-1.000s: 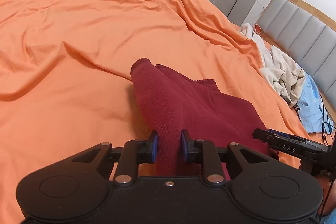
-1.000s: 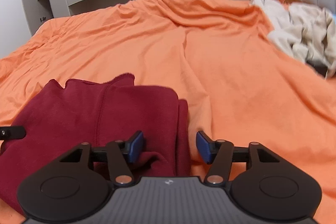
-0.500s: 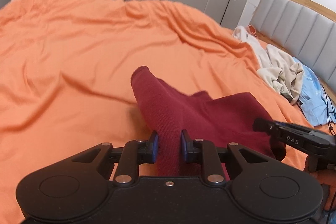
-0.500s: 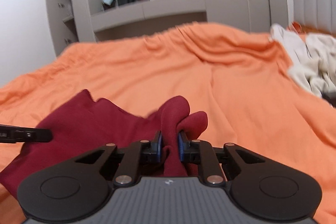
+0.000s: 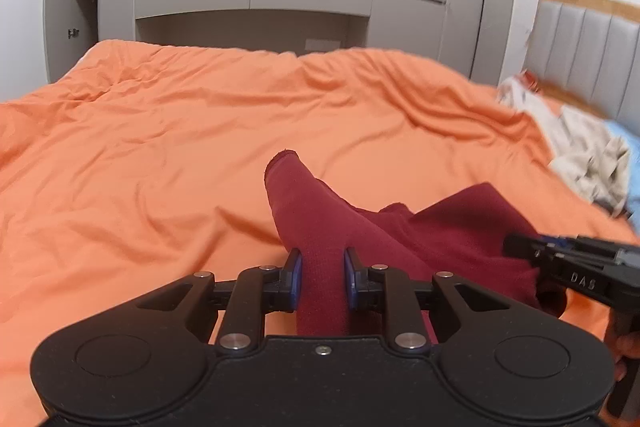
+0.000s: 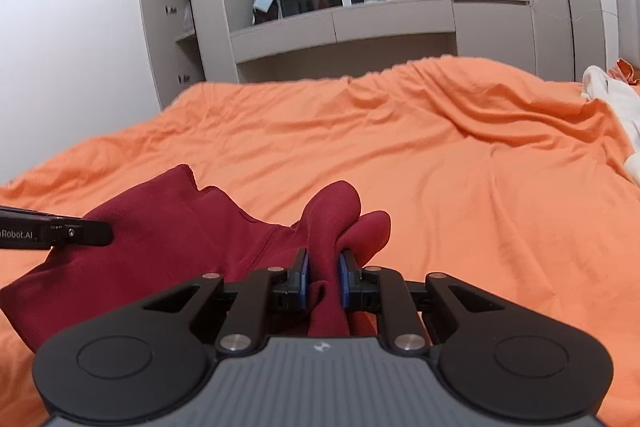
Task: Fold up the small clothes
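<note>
bed [image 5: 160, 155]: orange cover, work surface
left claw [image 5: 322, 278]: clamped on garment [image 5: 452, 227] edge
right claw [image 6: 323, 278]: clamped on other edge, for folding

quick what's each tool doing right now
left tool: shut on the dark red garment
right tool: shut on a bunched fold of the same garment

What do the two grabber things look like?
Both are black. The left gripper has two round bulges on its black body, silver bolts and blue pads on its fingers. The right gripper looks the same, but its middle is ribbed grey with a small white logo. From the side it shows white letters, "DAS". The left one's finger reads "Robot.AI".
</note>
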Demonstrator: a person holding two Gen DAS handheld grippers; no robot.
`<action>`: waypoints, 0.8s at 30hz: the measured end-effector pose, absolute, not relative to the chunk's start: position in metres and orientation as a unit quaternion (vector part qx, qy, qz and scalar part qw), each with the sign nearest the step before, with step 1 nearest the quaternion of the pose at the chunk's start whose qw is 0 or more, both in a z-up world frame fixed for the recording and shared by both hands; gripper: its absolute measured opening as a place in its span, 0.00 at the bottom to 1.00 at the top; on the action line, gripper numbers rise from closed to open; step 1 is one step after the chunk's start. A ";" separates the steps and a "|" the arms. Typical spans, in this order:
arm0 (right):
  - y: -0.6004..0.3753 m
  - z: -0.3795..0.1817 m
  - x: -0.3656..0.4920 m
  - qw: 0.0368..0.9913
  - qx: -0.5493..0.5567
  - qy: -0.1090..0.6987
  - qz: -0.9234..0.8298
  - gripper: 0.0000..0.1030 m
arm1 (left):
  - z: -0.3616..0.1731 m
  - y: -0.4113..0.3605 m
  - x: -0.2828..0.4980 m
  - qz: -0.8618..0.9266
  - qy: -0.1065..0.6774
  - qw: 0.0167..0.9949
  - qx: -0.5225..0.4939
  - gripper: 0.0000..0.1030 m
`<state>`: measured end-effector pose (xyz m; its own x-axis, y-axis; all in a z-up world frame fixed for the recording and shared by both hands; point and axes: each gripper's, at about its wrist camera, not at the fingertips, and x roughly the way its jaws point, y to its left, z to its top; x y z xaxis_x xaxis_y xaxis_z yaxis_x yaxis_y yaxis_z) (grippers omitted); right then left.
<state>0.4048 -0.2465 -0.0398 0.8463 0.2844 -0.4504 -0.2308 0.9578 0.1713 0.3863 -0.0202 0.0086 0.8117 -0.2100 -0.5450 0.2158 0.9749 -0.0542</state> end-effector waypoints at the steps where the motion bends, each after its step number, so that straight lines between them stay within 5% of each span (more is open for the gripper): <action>1: -0.245 -0.044 0.407 0.958 0.050 0.250 0.130 0.17 | 0.004 -0.021 0.388 -0.109 0.293 0.950 0.013 0.22; 15: -0.252 -0.080 0.414 0.945 0.034 0.308 0.102 0.19 | -0.049 -0.018 0.399 -0.098 0.360 0.925 0.067 0.25; 24: -0.254 -0.079 0.410 0.948 0.026 0.304 0.091 0.30 | -0.048 -0.024 0.394 -0.087 0.357 0.927 0.072 0.30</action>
